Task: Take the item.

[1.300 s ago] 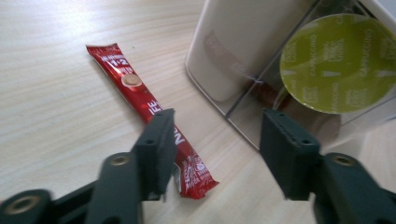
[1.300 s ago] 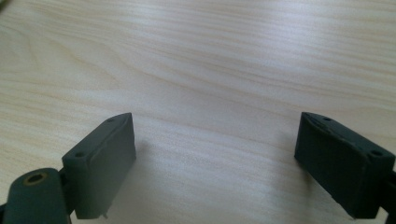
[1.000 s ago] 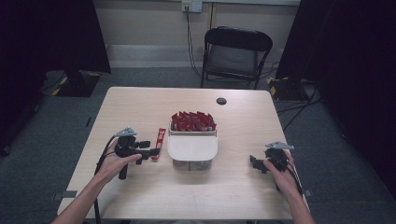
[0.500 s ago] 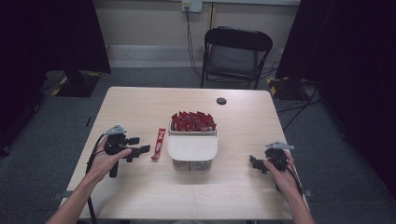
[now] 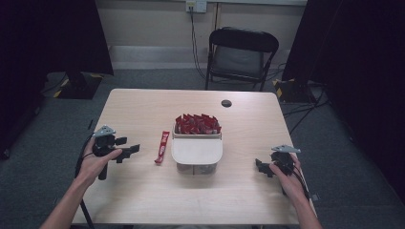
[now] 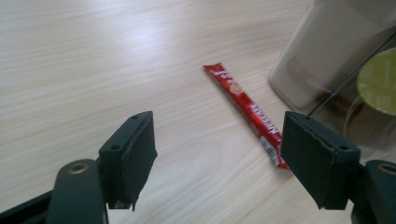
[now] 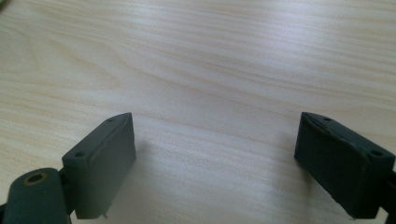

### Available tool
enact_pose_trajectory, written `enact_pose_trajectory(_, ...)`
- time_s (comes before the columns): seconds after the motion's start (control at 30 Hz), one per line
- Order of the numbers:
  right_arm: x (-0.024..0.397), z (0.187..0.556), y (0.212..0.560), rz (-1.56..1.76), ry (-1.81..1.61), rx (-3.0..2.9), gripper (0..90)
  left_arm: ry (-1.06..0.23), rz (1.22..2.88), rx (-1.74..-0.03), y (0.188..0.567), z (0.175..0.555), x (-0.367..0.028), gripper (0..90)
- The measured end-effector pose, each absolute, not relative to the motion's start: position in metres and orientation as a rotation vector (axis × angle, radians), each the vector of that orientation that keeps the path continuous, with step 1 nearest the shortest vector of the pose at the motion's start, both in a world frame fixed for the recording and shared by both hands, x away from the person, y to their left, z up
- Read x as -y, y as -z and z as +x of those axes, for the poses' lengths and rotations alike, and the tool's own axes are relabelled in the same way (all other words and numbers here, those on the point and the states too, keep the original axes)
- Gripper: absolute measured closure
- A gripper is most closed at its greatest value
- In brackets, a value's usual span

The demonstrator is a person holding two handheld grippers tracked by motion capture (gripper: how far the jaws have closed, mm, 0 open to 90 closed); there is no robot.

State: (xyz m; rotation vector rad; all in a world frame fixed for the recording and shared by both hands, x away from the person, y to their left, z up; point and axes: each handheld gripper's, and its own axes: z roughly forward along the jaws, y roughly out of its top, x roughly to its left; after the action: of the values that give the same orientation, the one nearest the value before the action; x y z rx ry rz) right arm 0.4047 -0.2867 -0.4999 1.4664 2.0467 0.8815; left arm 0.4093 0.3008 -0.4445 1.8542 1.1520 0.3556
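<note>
Right gripper [image 7: 215, 163] is just hanging over bare light-wood table [image 7: 210, 60], jaws spread wide apart with nothing between them. Wood grain runs across ahead of the jaws, and there's a soft shadow beside the left one.

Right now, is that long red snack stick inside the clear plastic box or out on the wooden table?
Out. The long red snack stick lies flat on the wooden table, left of the clear plastic box, apart from it.
</note>
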Motion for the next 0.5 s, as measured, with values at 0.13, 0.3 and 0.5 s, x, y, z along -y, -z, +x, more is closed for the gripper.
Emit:
enact_pose_trajectory(0.13,0.287,0.405,0.500,1.467,-0.882,-2.047,11.8,-0.382,1.845,-1.196,0.446,0.409,-0.312,26.4)
enact_pose_trajectory(0.3,0.287,0.405,0.500,1.467,-0.882,-2.047,11.8,-0.413,1.835,-1.266,0.450,0.412,-0.325,25.1)
enact_pose_trajectory(0.5,0.287,0.405,0.500,1.468,-0.881,-2.046,11.8,-0.496,1.893,-1.327,0.463,0.415,-0.334,20.6)
